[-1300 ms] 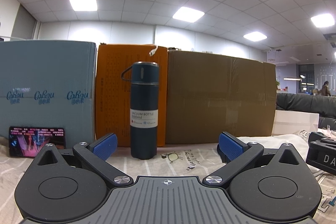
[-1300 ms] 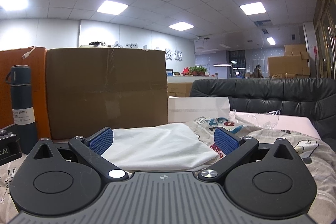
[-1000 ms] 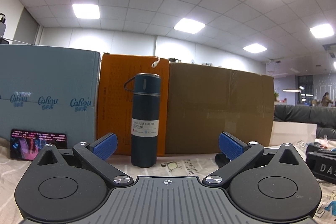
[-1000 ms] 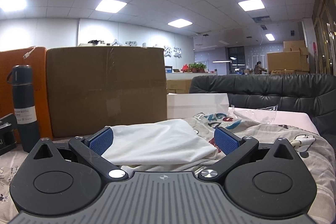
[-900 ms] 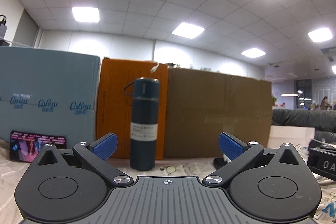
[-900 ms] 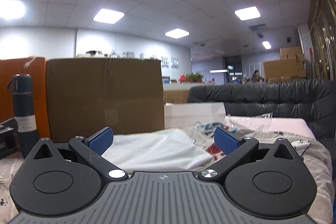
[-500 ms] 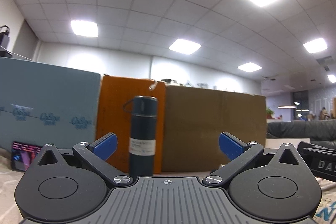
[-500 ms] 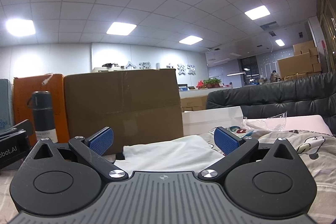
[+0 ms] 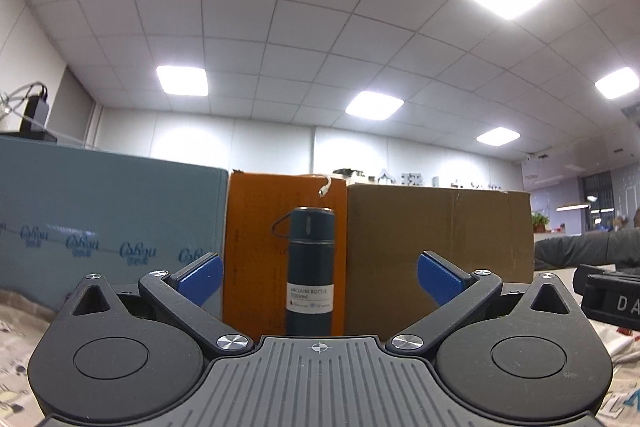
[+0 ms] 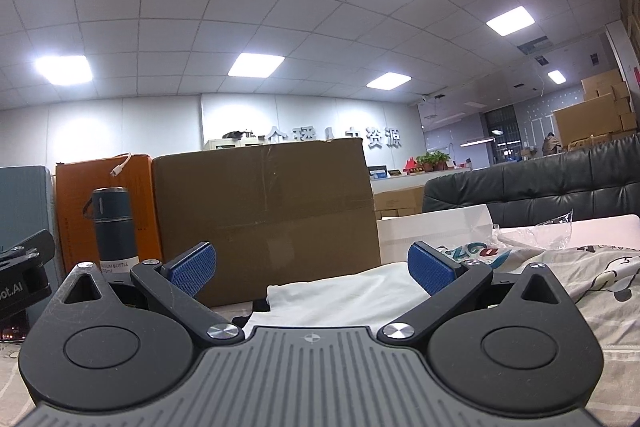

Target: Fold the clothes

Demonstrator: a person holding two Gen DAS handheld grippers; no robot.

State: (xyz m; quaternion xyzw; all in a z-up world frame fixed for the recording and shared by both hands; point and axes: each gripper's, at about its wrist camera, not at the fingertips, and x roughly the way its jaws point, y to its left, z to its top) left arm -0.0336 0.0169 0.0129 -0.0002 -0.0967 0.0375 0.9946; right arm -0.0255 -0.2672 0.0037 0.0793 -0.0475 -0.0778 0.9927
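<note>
A white garment [image 10: 344, 297] lies bunched on the patterned cloth, straight ahead of my right gripper [image 10: 312, 269], which is open and empty, tilted up and held low over the surface. My left gripper [image 9: 320, 277] is open and empty too, pointing at a dark blue vacuum bottle [image 9: 310, 279]. No garment shows in the left wrist view. The other gripper's black body shows at the right edge of the left wrist view [image 9: 612, 301] and at the left edge of the right wrist view [image 10: 24, 279].
A blue-grey box [image 9: 108, 223], an orange box [image 9: 260, 251] and a brown cardboard box [image 10: 264, 215] stand in a row behind the bottle. A white box [image 10: 436, 231], clear plastic wrap [image 10: 536, 233] and a black sofa [image 10: 552, 187] are at the right. A patterned sheet [image 10: 592, 271] covers the surface.
Both grippers have tilted upward and drawn back: the ceiling fills more of each view, and the bottle, boxes and white garment sit lower and smaller. The jaws stayed open.
</note>
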